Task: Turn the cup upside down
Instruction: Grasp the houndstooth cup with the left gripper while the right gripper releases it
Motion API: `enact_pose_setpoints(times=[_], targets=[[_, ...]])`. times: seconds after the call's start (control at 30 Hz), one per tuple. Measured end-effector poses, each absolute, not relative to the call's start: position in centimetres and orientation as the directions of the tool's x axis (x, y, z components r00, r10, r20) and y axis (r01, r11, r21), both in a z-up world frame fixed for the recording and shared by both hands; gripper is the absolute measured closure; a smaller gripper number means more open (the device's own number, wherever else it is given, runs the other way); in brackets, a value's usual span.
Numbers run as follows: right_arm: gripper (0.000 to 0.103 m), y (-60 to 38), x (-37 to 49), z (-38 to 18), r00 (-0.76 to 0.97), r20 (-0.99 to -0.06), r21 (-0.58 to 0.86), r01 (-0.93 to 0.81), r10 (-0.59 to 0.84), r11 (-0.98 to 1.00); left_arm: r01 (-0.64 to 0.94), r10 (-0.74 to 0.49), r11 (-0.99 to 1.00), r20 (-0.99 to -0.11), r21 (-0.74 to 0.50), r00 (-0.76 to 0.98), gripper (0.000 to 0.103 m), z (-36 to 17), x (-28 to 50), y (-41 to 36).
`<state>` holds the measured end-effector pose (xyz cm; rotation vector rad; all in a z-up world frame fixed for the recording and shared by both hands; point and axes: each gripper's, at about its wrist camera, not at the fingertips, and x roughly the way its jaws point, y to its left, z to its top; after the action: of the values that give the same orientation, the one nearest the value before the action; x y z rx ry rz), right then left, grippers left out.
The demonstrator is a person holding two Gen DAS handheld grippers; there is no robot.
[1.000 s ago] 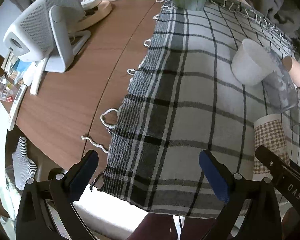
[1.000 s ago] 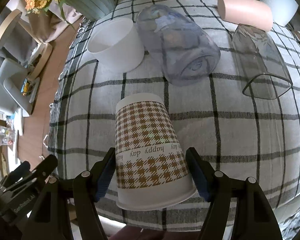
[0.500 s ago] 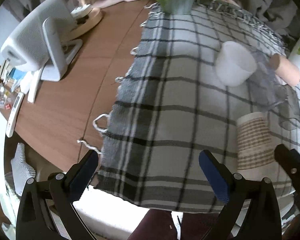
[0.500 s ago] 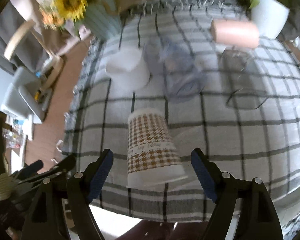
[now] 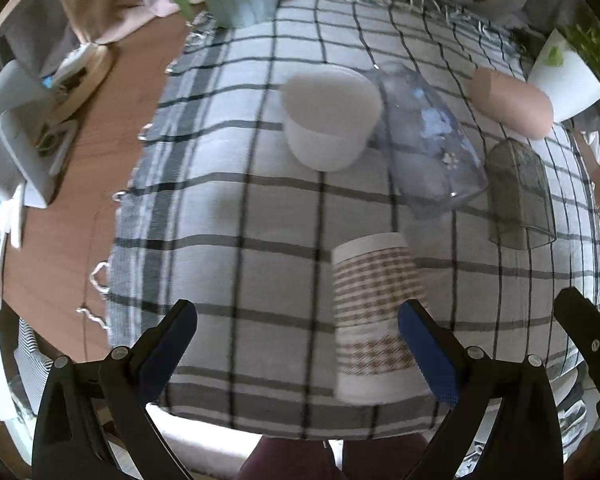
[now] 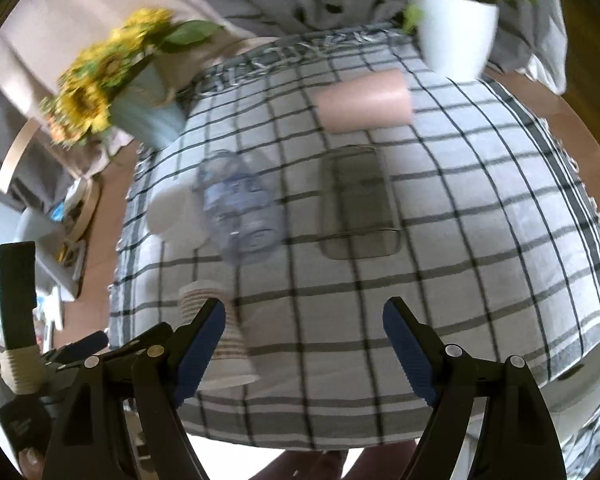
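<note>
A brown houndstooth paper cup point(image 5: 374, 320) stands upside down, rim on the checked cloth point(image 5: 228, 208), near the front edge. It also shows in the right wrist view point(image 6: 220, 344), behind my right gripper's left finger. My left gripper point(image 5: 296, 344) is open and empty, its right finger point(image 5: 428, 352) just beside the cup. My right gripper point(image 6: 302, 344) is open and empty, raised and to the right of the cup.
A white bowl-like cup point(image 5: 330, 116), a clear printed cup point(image 5: 424, 140), a smoky glass point(image 5: 518, 196) and a pink cup point(image 5: 508, 100) lie behind on the cloth. A sunflower vase point(image 6: 140, 104) and white plant pot point(image 6: 456, 32) stand at the back. A wooden table point(image 5: 100, 184) extends left.
My right gripper has let go of the houndstooth cup, pulled back and up and swung right. My left gripper has moved right, toward the cup.
</note>
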<state>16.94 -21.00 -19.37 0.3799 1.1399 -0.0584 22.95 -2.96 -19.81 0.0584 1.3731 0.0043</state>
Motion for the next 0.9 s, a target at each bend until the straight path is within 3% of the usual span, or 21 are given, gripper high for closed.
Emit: enact_pose_setpoints(times=[0.37,0.53,0.67,0.77,0.9], targets=[[0.022,-24.9,18.2,-21.5,0.380,-0.907,0.302,0.284,0.182,0.910,0.008,0.034,0.999,-0.991,0.035,0.126,0.005,-22.2,25.8,-5.4],[0.022,-25.4,18.8,-22.0,0.373,-0.909,0.301,0.273,0.187,0.914,-0.005,0.028,1.000,-0.995,0.028,0.092,0.023,-23.3,26.7,-6.0],[0.022,-25.7,19.0,-22.5,0.357,-0.913,0.305,0.270,0.199,0.913,-0.014,0.013,1.000,-0.998,0.012,0.068,0.031,-24.2,27.7,-6.6],[0.022,-25.8,19.1,-22.8,0.347,-0.915,0.308,0.272,0.205,0.912,-0.010,0.005,1.000,-0.999,0.005,0.053,0.045,-24.9,28.1,-7.0],[0.022,-26.2,19.0,-22.8,0.343,-0.915,0.311,0.269,0.211,0.911,-0.012,0.033,0.999,-0.997,0.032,0.076,0.045,-24.5,28.3,-7.4]])
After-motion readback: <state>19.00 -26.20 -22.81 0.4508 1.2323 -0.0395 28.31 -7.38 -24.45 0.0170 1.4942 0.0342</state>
